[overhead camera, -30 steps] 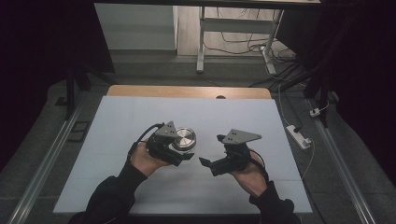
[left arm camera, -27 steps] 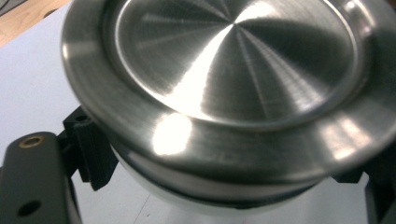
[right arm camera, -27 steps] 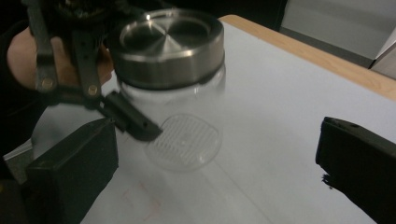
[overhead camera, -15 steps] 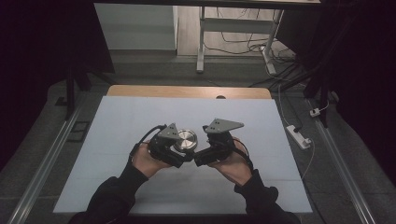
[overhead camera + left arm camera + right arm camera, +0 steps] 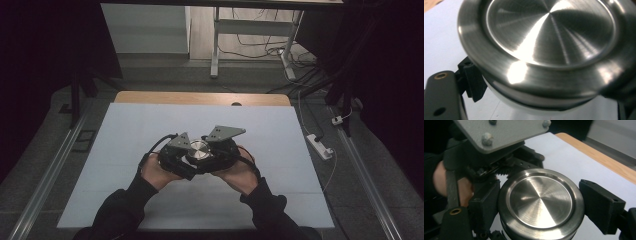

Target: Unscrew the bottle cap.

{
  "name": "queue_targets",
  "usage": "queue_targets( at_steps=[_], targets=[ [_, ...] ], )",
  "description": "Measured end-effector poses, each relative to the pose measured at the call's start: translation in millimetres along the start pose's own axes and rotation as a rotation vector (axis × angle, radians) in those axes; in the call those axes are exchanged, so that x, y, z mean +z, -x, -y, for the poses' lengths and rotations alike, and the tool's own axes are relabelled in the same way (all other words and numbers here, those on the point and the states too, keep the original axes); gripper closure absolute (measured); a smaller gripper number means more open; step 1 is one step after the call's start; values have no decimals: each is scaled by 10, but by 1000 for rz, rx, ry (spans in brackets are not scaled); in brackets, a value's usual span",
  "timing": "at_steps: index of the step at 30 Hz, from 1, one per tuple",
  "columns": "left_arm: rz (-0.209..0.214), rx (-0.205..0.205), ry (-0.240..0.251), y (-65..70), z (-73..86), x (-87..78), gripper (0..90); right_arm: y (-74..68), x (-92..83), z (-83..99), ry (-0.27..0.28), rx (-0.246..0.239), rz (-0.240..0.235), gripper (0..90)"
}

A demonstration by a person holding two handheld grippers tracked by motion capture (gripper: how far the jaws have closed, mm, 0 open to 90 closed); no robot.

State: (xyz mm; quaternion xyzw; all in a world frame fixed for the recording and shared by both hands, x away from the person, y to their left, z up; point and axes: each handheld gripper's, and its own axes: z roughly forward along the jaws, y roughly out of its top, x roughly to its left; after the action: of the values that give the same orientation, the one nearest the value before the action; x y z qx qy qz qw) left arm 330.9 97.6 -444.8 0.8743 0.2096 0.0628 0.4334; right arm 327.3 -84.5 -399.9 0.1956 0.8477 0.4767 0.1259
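A round brushed-steel tin with a flat lid hangs just above the white table, between the two hands. My left gripper is shut on the tin's body below the lid rim, and one black pad presses its side. My right gripper comes in from the right. Its jaws have just been closing and now stand on either side of the lid, both touching its edge. In the right gripper view the left gripper's grey plate sits just behind the tin.
A white sheet covers the table, with a wooden strip along the far edge. A power strip lies on the floor at the right. Metal rails run along both sides.
The right hand has moved left across the table to the tin, and its jaws have closed onto the lid. The left hand and the tin have stayed in place.
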Motion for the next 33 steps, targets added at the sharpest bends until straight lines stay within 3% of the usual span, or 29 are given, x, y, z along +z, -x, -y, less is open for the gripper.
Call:
queue_targets(
  at_steps=[4, 5, 6, 8, 9, 10, 11, 12, 13, 16, 18, 20, 21, 22, 25, 28, 30, 32, 33],
  targets=[
    [75, 32, 17, 2, 10, -19, 152, 91, -34, 19, 16, -52, -125, 196],
    [75, 32, 17, 2, 10, -19, 152, 125, -44, 25, 21, -68, -174, 195],
    [119, 69, 15, 16, 11, -22, 152, 169, -53, 31, 25, -86, -227, 195],
    [160, 92, 17, 37, 5, -12, 152, 254, -72, 61, 38, -113, -334, 194],
    [160, 92, 17, 37, 5, -12, 152, 288, -76, 82, 53, -121, -382, 194],
    [174, 106, 14, 48, 0, -7, 152, 288, -76, 82, 53, -121, -382, 194],
    [183, 118, 14, 78, -14, 2, 152, 331, -85, 121, 80, -137, -446, 191],
    [183, 118, 14, 78, -14, 2, 152, 331, -85, 121, 80, -137, -446, 191],
    [173, 116, 21, 96, -32, -14, 152, 344, -101, 130, 91, -126, -457, 133],
    [150, 106, 30, 97, -46, -44, 152, 319, -132, 73, 56, -81, -353, 0],
    [98, 68, 42, 80, -50, -85, 152, 260, -167, 32, 42, -71, -282, 0],
    [83, 52, 44, 69, -50, -94, 151, 181, -178, -2, 23, -57, -205, 0],
    [68, 35, 48, 63, -49, -99, 151, 181, -178, -2, 23, -57, -205, 0],
    [31, 17, 46, 63, -50, -101, 152, 94, -169, -29, 9, -53, -109, 35],
    [1, 15, 30, 68, -55, -99, 152, -8, -133, -47, 9, -26, -26, 90],
    [-9, 21, 14, 85, -64, -84, 152, -96, -93, -39, 20, -42, 20, 178],
    [-4, 25, 7, 90, -68, -77, 152, -113, -88, -38, 22, -44, 23, 182],
    [15, 32, 7, 83, -67, -84, 152, -107, -104, -43, 17, -49, 5, 187],
    [46, 39, 21, 84, -64, -93, 152, -77, -121, -43, 24, -40, -22, 194]
  ],
)
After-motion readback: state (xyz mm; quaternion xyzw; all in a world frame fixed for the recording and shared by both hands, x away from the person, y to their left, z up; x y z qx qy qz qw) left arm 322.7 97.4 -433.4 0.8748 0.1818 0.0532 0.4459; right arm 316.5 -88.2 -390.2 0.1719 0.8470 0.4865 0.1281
